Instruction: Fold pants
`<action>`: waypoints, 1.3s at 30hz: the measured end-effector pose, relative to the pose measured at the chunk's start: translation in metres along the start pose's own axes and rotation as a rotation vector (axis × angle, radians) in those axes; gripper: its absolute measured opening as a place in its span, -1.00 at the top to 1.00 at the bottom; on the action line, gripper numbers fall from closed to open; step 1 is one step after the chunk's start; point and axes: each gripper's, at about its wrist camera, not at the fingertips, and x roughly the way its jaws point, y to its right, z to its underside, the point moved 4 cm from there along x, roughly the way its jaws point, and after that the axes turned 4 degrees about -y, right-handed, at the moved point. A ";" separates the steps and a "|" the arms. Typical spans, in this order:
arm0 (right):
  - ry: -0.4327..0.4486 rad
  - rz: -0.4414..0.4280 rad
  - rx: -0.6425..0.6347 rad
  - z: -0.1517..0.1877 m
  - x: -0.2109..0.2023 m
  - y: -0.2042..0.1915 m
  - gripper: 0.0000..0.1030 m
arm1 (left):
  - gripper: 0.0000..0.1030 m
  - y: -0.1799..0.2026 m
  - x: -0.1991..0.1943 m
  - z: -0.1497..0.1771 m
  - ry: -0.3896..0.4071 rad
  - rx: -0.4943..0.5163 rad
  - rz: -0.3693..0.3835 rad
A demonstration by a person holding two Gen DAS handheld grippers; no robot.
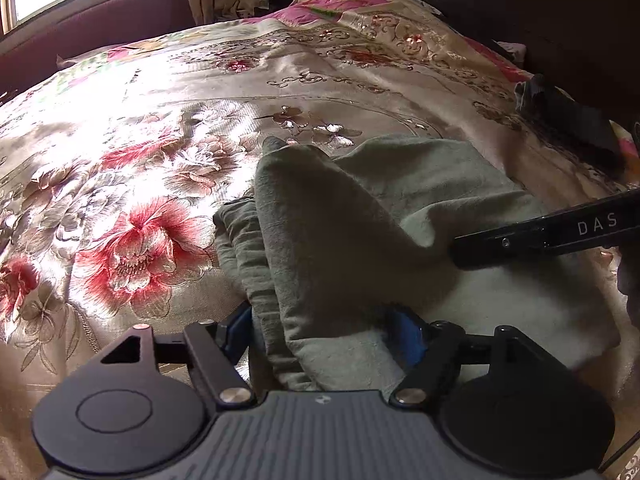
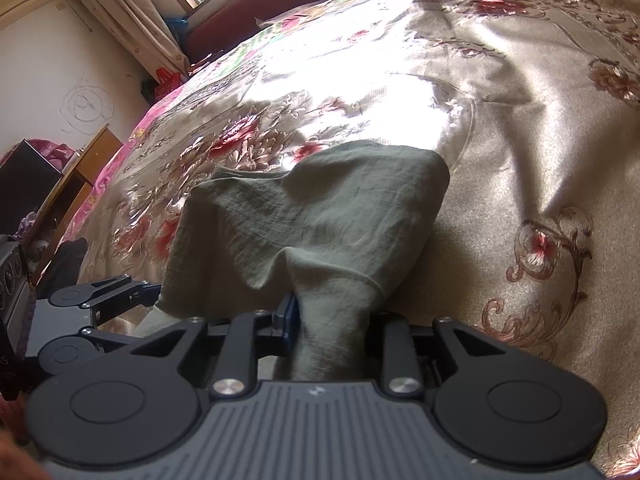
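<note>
Green pants (image 1: 360,216) lengthwise away from tongs (image 1: 320,332)

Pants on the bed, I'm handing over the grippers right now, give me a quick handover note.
Left gripper: jaws wide, fabric between them but unclamped.
Right gripper: narrow gap, a bunched edge runs through; whether it pinches is unclear.
Green pants: on the floral bedspread, doubled over in layers, lumpy.
Done: a fold seems laid down.
Left: probably free both grippers, smooth the layers, fold again if needed.
</note>
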 end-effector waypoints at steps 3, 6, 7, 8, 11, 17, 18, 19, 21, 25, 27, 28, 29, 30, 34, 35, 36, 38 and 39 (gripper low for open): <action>0.002 0.015 -0.017 -0.001 0.000 -0.001 0.50 | -0.72 0.002 0.004 -0.002 0.011 0.000 -0.009; 0.007 0.016 -0.020 -0.002 0.000 -0.001 0.63 | -0.65 0.004 0.008 -0.006 0.025 -0.017 0.001; 0.009 0.014 -0.014 -0.003 -0.001 0.000 0.66 | -0.60 0.005 0.008 -0.007 0.029 -0.020 0.003; 0.012 0.013 -0.008 -0.004 -0.001 0.002 0.67 | -0.54 0.006 0.009 -0.009 0.035 -0.024 0.007; 0.025 0.013 0.015 -0.009 -0.004 0.009 0.67 | -0.45 0.008 0.011 -0.015 0.042 -0.028 0.016; 0.005 -0.014 0.039 -0.008 -0.002 0.017 0.53 | -0.53 0.001 0.010 -0.012 0.031 -0.023 0.028; 0.005 -0.017 0.040 -0.008 -0.003 0.017 0.52 | -0.54 -0.001 0.009 -0.011 0.028 -0.030 0.032; 0.006 -0.013 0.041 -0.007 -0.005 0.018 0.51 | -0.54 -0.003 0.007 -0.011 0.026 -0.038 0.030; 0.016 0.005 0.043 -0.005 -0.012 0.017 0.47 | -0.54 -0.004 0.001 -0.009 0.030 -0.042 0.011; 0.059 0.074 0.052 0.000 -0.032 0.017 0.42 | -0.54 0.000 -0.016 -0.003 0.052 -0.006 -0.054; 0.078 0.114 0.044 0.005 -0.042 0.012 0.42 | -0.54 0.002 -0.025 0.002 0.060 -0.009 -0.087; 0.093 0.153 0.021 0.009 -0.049 0.006 0.42 | -0.54 0.004 -0.031 0.005 0.071 -0.005 -0.106; 0.106 0.191 -0.001 0.012 -0.054 0.000 0.42 | -0.55 0.007 -0.036 0.007 0.082 0.000 -0.121; 0.122 0.225 -0.023 0.016 -0.060 -0.006 0.42 | -0.55 0.010 -0.041 0.010 0.088 0.000 -0.130; 0.151 0.290 -0.047 0.032 -0.079 -0.029 0.29 | -0.68 0.018 -0.062 0.022 0.120 -0.029 -0.143; 0.154 0.286 -0.049 0.036 -0.082 -0.035 0.26 | -0.70 0.020 -0.067 0.026 0.132 -0.040 -0.142; 0.156 0.286 -0.055 0.040 -0.084 -0.039 0.27 | -0.71 0.022 -0.072 0.029 0.140 -0.048 -0.143; 0.151 0.300 -0.073 0.049 -0.087 -0.050 0.26 | -0.74 0.025 -0.081 0.037 0.153 -0.061 -0.159; 0.149 0.303 -0.081 0.053 -0.088 -0.055 0.25 | -0.76 0.027 -0.083 0.039 0.157 -0.066 -0.164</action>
